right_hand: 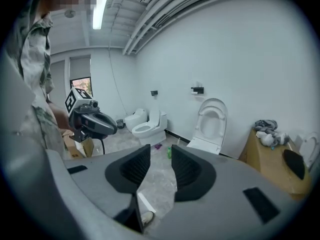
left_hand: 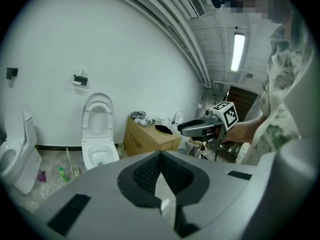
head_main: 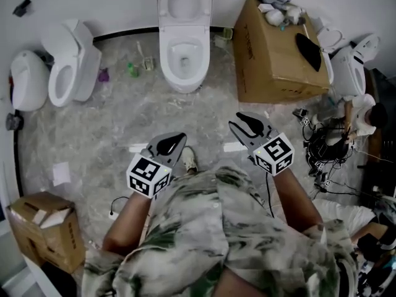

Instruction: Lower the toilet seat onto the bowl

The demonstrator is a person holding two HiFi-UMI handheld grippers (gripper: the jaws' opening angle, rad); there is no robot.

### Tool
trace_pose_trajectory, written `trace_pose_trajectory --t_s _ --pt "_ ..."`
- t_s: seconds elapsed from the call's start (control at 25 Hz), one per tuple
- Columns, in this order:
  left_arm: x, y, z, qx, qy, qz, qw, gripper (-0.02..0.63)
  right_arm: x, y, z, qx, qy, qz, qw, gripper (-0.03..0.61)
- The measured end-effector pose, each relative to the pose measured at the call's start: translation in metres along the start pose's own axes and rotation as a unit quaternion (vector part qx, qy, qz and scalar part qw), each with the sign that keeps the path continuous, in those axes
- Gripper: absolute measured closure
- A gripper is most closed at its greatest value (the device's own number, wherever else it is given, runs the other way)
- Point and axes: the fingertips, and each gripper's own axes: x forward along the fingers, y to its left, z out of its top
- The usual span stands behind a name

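Note:
A white toilet stands against the far wall, its seat raised upright above the open bowl. Both grippers hang well short of it, over the marble floor. My left gripper is shut, its dark pads meeting at the tips with nothing between them. In the left gripper view the seat and bowl appear far off to the left. My right gripper is open, a clear gap between its pads and nothing in it. The right gripper view shows the raised seat ahead to the right.
A large cardboard box with clutter on top stands right of the toilet. A second toilet and another white fixture stand at the left. A green bottle lies by the bowl. Cables lie at the right, a smaller box near left.

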Motion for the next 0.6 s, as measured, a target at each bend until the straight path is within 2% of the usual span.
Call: trace_pose_trajectory --t_s 0.28,0.6 --pt "-0.018 0.051 0.013 -0.021 -0.020 0.033 0.9990 0.592 0.050 -0.005 0.033 -0.018 0.011 0.026 0.999 0.433" --pt "-0.016 0.092 0.027 -0.039 -0.028 0.066 0.9966 0.592 0.108 -0.032 0.062 -0.038 0.008 0.062 0.997 0.433"
